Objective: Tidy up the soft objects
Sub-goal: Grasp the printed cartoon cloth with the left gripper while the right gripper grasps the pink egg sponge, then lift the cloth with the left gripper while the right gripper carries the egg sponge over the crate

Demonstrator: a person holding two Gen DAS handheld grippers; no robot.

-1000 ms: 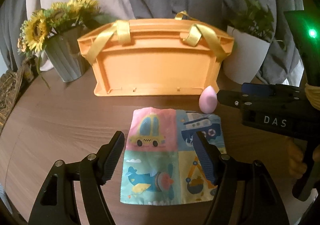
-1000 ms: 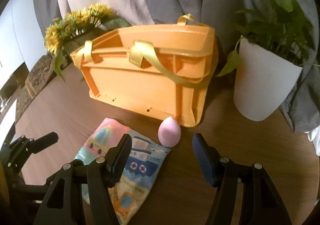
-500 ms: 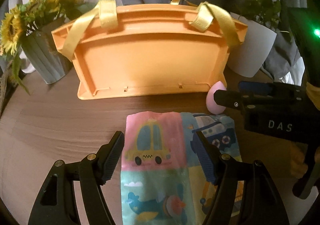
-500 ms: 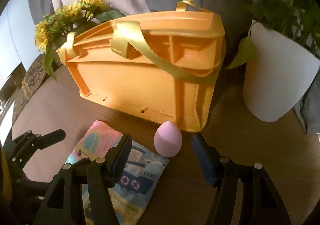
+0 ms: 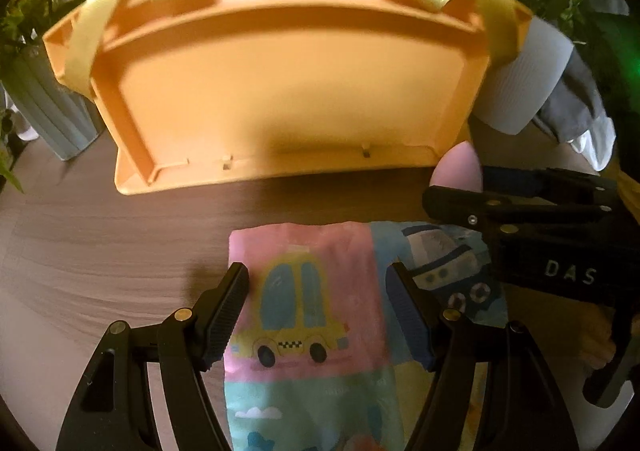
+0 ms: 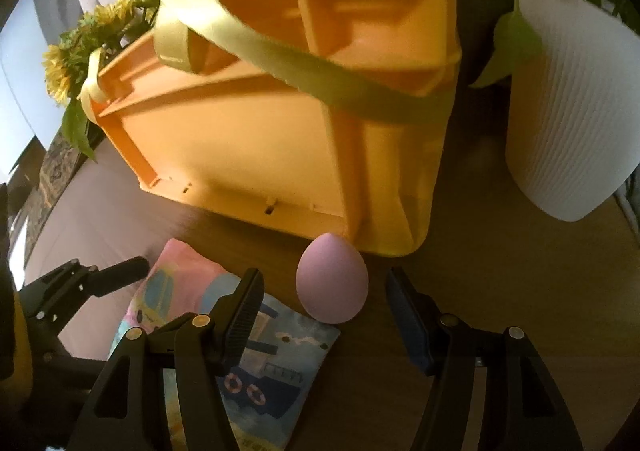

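Observation:
A soft cloth book with cartoon vehicles (image 5: 312,315) lies flat on the wooden table; it also shows in the right wrist view (image 6: 224,335). My left gripper (image 5: 320,311) is open, its fingers either side of the book's taxi panel. A pink egg-shaped sponge (image 6: 332,279) stands by the near right corner of the orange basket (image 5: 280,91); it also shows in the left wrist view (image 5: 460,171). My right gripper (image 6: 326,315) is open with the sponge between its fingertips, apart from both. The basket (image 6: 280,131) has yellow ribbon handles.
A grey vase of sunflowers (image 5: 44,63) stands left of the basket. A white ribbed plant pot (image 6: 572,111) stands right of it, also in the left wrist view (image 5: 524,87). Grey fabric hangs behind. The table edge curves at the left.
Both grippers have moved forward toward the basket. The left now straddles the book's top panel; the right has come up around the sponge. Both stay open.

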